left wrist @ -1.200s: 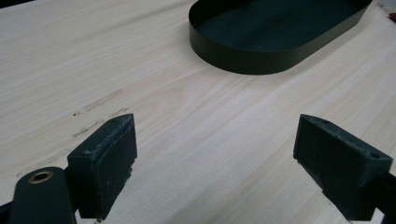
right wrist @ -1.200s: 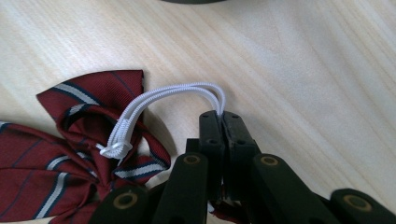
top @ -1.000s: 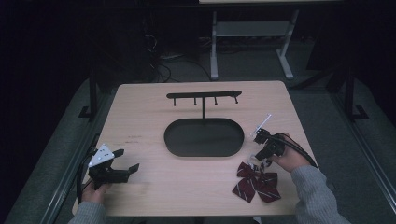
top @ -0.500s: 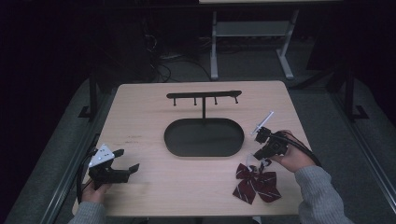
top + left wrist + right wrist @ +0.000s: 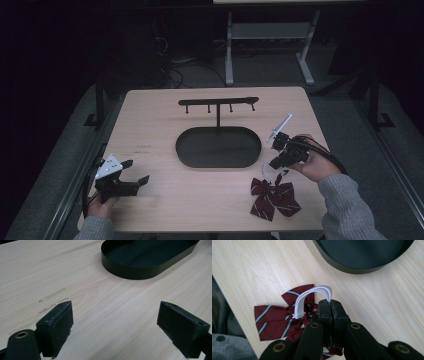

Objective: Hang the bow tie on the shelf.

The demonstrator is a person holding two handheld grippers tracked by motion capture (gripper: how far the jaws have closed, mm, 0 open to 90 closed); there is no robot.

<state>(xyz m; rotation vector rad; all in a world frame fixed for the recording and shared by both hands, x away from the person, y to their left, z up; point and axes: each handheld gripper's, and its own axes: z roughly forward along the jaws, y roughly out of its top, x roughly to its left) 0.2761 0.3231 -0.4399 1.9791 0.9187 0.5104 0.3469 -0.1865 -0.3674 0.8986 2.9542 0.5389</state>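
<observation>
Right gripper view shows the right gripper jaws clamped on the bow tie's white strap; left gripper jaws gape wide, empty.

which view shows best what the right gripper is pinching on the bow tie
The right gripper view: the right gripper, jaws closed, pinches the white elastic band looping up from the striped bow tie. In the high view the bow tie lies below that gripper, the band faint.
</observation>
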